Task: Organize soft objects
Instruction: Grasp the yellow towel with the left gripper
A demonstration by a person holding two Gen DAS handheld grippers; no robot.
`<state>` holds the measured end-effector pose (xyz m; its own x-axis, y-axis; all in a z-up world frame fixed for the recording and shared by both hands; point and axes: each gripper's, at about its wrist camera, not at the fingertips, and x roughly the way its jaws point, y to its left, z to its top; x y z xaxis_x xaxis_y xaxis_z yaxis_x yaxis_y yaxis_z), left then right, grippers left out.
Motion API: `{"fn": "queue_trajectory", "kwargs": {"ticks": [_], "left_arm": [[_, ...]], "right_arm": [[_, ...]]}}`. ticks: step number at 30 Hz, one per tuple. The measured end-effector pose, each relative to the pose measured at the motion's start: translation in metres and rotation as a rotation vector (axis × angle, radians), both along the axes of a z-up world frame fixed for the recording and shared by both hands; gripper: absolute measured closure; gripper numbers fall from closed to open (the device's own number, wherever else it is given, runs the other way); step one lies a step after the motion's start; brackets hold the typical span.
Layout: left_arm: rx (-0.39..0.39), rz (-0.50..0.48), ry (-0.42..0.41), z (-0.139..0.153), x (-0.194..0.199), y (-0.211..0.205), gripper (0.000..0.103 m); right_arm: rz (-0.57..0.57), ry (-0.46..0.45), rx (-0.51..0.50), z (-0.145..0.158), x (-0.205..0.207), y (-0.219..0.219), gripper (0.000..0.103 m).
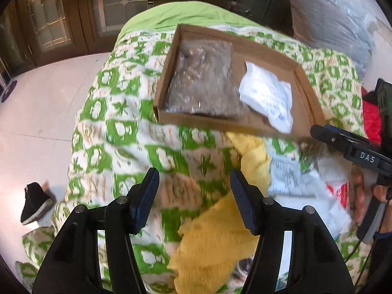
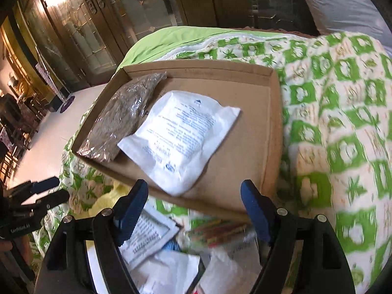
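Note:
A shallow cardboard box [image 1: 308, 93] lies on the quilt. In it are a brown packet in clear plastic [image 1: 203, 83] and a white printed packet [image 1: 267, 98]. My left gripper [image 1: 193, 174] is open and empty, hovering over the quilt beside a yellow fluffy cloth [image 1: 215, 240]. My right gripper [image 2: 194, 183] is open and empty at the box's near rim [image 2: 274, 127]. The white packet [image 2: 181, 137] lies just beyond its fingertips, next to the brown packet [image 2: 117, 117]. Under the right gripper sits a loose pile of white packets [image 2: 152, 235] and a colourful one [image 2: 220, 230].
The green-and-white quilt [image 1: 117, 132] covers a bed whose left edge drops to a white floor [image 1: 39, 112], where a black shoe [image 1: 34, 205] lies. Wooden glass-door cabinets [image 2: 80, 29] stand behind. A grey plastic-wrapped bundle [image 1: 338, 19] is at the back right, with red fabric [image 1: 370, 117] to the right.

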<state>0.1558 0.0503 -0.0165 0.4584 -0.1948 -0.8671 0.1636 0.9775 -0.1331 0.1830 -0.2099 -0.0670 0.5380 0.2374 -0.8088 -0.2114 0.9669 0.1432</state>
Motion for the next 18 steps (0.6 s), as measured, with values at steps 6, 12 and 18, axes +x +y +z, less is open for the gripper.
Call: {"fn": "queue_trajectory", "kwargs": {"ticks": [6, 12, 18], "left_arm": [[0.002, -0.055, 0.012, -0.004, -0.013, -0.015, 0.042], [-0.038, -0.08, 0.025, -0.007, -0.015, -0.02, 0.042], [-0.046, -0.103, 0.032, -0.01, -0.015, -0.028, 0.042]], "right_arm": [[-0.035, 0.011, -0.012, -0.005, -0.025, -0.006, 0.024], [-0.056, 0.044, 0.07, 0.005, -0.043, -0.019, 0.024], [-0.084, 0.103, 0.058, 0.02, -0.06, -0.027, 0.024]]}}
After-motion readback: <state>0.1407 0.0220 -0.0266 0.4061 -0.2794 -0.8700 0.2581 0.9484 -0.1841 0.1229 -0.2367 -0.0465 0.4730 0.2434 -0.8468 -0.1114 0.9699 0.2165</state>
